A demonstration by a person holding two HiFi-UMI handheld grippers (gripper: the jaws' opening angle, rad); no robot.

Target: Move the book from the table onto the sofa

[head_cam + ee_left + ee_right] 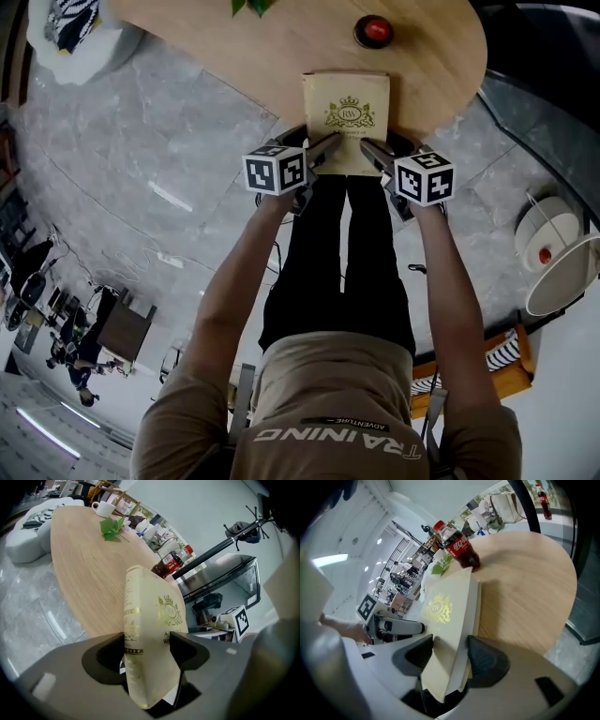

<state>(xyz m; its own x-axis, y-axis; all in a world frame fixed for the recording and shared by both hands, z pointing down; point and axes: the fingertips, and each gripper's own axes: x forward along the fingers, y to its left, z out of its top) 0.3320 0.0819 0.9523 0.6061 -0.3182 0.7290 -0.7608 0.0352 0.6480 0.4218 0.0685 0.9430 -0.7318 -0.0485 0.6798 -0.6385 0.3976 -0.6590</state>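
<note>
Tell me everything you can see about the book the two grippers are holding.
The book is a closed cream hardcover with a gold crowned RW crest on the front and gold bands on the spine. It lies cover up at the near edge of the wooden table, its near end past the rim. The left gripper and the right gripper each clamp a corner of that end. Whether it is lifted off the wood cannot be told.
</note>
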